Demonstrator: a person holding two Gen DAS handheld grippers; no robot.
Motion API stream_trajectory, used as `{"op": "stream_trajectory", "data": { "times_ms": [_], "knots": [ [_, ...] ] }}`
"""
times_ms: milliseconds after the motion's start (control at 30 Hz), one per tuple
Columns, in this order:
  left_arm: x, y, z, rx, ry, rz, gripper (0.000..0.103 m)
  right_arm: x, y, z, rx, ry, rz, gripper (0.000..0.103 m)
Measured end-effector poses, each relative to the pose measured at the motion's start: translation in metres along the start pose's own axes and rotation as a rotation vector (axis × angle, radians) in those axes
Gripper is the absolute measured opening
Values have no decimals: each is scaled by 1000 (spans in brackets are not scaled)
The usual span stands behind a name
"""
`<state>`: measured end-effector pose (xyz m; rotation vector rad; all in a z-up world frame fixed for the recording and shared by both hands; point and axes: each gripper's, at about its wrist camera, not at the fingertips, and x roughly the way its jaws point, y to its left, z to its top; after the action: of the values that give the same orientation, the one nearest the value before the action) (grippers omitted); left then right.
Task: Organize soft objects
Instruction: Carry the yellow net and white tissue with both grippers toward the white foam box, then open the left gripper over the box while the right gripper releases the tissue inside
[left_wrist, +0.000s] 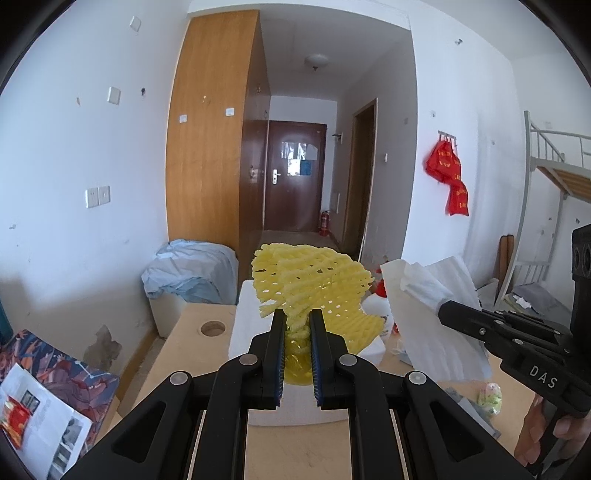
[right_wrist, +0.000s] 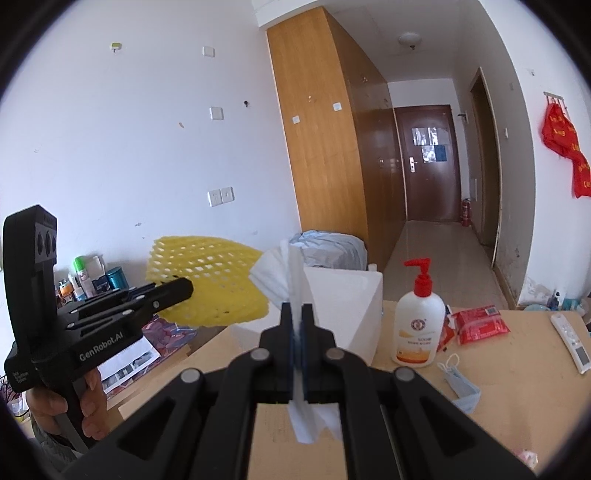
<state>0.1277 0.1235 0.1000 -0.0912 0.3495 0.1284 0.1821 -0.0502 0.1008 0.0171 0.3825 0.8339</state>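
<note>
In the left wrist view, the left gripper (left_wrist: 297, 325) is clamped on a yellow foam net (left_wrist: 310, 280), which is held up above the white foam box (left_wrist: 255, 317). In the right wrist view, the right gripper (right_wrist: 296, 317) is closed tight on a white tissue (right_wrist: 291, 280), lifted over the wooden table (right_wrist: 498, 398), near a lotion bottle (right_wrist: 417, 325).

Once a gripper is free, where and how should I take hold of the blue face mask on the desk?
Take the face mask by its white ear loop or raised folded edge, coming down from above, fingers across that edge. It lies crumpled and low on the desk, so a side approach would likely only push it. Keep clear of the lotion bottle standing just left of it.
</note>
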Motion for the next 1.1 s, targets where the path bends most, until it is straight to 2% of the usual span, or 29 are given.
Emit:
{"op": "stream_trajectory", "data": {
  "times_ms": [467,733,1100],
  "knots": [
    [56,15,27,-32,44,7,12,53,-15,32,16,25,15,5],
    [92,25,45,-37,52,38,12,82,-23,51,33,24,10,5],
    [129,23,60,-36,110,19,12,94,-30,56,53,22,4,5]
  ]
}}
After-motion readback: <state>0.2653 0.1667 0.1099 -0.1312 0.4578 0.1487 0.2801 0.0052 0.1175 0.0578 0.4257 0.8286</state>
